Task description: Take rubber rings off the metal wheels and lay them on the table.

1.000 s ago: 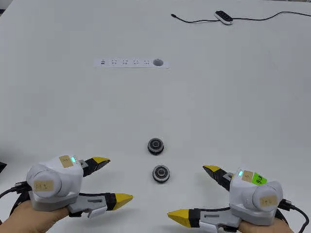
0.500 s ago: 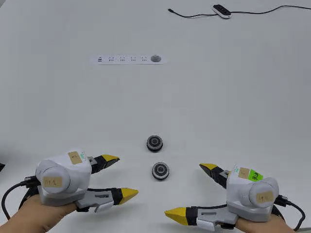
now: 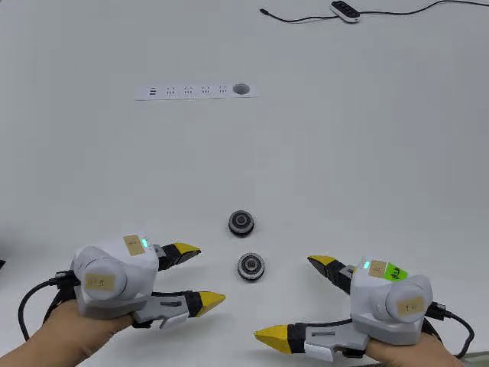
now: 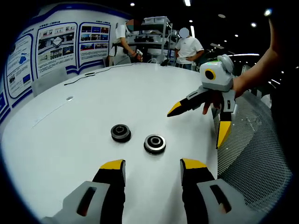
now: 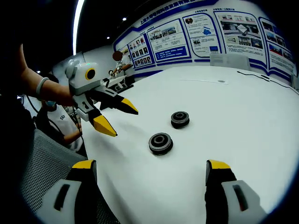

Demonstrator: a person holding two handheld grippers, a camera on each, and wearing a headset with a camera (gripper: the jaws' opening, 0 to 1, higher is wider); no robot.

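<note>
Moved: left gripper (image 3: 206, 273) has come in toward the two wheels since a second ago; both wheels lie where they were on the bench (image 3: 367, 153).
Left gripper: jaws spread apart and holding nothing, yellow tips pointing at the near wheel (image 3: 250, 266) from just beside it; the left gripper view has that wheel (image 4: 154, 143) ahead between its jaws.
Right gripper (image 3: 289, 298): jaws parted wide and holding nothing, on the other side of the near wheel and a little further off.
Near wheel: flat on the bench between the two grippers, a dark outer band around a metal hub, touched by neither.
Far wheel (image 3: 241, 222): flat on the bench just beyond the near one and apart from it, its band darker.
Further back: white power strip (image 3: 195, 92) and, at the far edge, a small white device (image 3: 344, 11) on a black cable.
</note>
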